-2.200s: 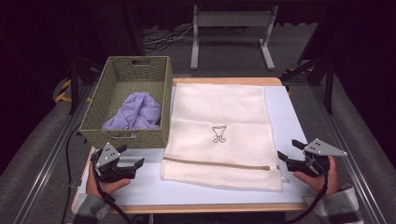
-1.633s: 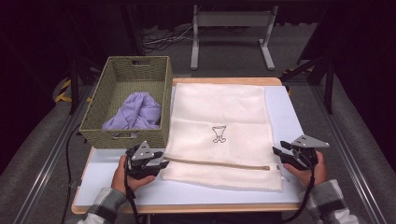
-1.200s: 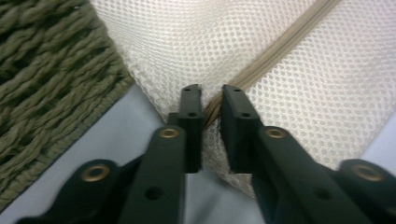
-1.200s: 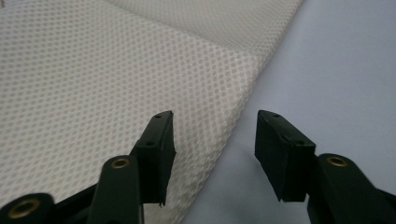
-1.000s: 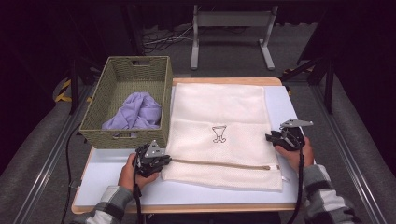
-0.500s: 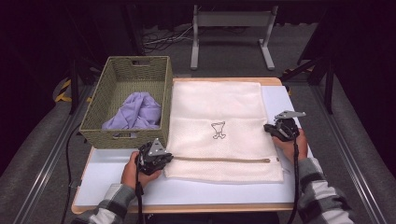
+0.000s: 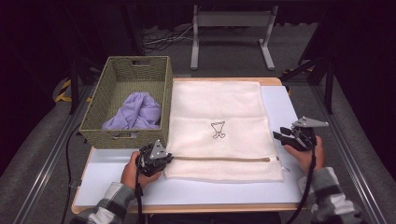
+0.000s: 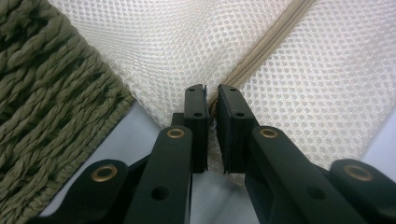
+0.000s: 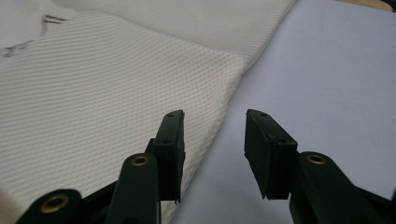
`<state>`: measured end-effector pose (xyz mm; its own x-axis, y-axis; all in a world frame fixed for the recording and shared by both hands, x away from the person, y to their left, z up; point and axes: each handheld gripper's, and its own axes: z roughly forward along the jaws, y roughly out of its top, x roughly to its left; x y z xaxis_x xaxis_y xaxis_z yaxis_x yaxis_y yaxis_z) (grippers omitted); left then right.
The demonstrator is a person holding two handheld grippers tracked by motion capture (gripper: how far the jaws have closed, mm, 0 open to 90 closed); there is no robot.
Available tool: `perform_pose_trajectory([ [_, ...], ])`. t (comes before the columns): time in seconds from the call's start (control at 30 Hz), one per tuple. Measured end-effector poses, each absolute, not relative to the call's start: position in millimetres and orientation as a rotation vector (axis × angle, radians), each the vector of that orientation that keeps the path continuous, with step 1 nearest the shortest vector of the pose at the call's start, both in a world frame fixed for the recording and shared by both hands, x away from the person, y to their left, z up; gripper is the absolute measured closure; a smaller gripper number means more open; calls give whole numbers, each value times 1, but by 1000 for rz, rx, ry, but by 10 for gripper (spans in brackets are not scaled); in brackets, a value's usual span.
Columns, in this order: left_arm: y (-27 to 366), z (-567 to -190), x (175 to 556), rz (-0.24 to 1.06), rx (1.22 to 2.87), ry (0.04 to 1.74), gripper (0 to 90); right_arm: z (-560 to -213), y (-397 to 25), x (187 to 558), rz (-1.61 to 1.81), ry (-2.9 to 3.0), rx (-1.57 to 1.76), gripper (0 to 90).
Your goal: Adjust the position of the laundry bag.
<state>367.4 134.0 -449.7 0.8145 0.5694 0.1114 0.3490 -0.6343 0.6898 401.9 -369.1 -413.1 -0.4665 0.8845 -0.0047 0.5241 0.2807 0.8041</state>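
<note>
No readable text anywhere; the mesh bag (image 7: 219,126) bears only a small dark emblem (image 7: 217,129).

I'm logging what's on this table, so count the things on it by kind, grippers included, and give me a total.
Woven basket: 1
Lilac cloth in the basket: 1
Cream mesh laundry bag with zip: 1
Hand-held grippers: 2, the left gripper shut on the mesh laundry bag's zip end, the right gripper open at the bag's edge
Total: 5

The left gripper (image 8: 212,100) has its fingers almost closed together; the right gripper (image 9: 212,123) keeps its fingers wide apart.
</note>
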Motion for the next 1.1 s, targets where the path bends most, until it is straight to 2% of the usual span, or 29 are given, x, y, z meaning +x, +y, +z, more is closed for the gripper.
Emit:
perform_pose_trajectory([
  [0.27,136,-451,369,397,2301,681,830,-415,-356,348,1072,2181,1198,567],
  [0.37,136,-450,368,403,2308,677,831,-418,-352,336,1056,2202,1181,598],
  [0.47,136,-450,368,395,2309,672,838,-424,-351,331,1022,2243,1164,612],
  [0.6,136,-449,367,387,2325,665,854,-431,-355,333,998,2238,1208,552],
  [0.77,136,-449,368,383,2317,679,854,-439,-355,337,1010,2259,1234,563],
  [1.1,131,-450,372,443,2311,685,857,-440,-355,347,1039,2247,1258,759],
])
